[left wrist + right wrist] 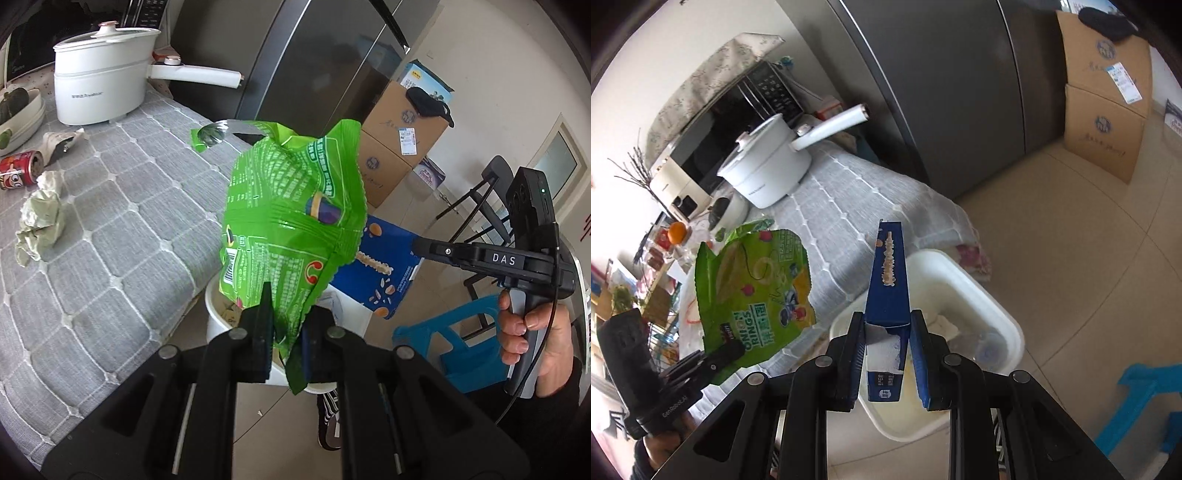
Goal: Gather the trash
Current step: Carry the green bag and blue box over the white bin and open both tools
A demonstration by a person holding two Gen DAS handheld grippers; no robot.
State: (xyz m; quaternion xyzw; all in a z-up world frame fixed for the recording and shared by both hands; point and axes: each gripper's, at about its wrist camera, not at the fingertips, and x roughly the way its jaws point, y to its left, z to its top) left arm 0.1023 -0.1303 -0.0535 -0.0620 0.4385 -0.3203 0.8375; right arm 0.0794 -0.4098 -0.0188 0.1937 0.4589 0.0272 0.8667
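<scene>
My left gripper (290,325) is shut on a green onion-rings snack bag (291,218) and holds it in the air above a white bin (218,317) beside the table. The bag also shows in the right wrist view (753,291). My right gripper (888,354) is shut on a blue snack box (888,280), held upright over the white bin (990,306); the box also shows in the left wrist view (384,269). On the grey quilted tablecloth (122,229) lie crumpled paper (40,221), a red can (20,168) and a beige wrapper (61,142).
A white pot (103,81) with a long handle stands at the table's back. A dish (18,114) is at far left. A grey fridge (942,92), cardboard boxes (1104,92) and a blue stool (447,343) stand around on the tiled floor.
</scene>
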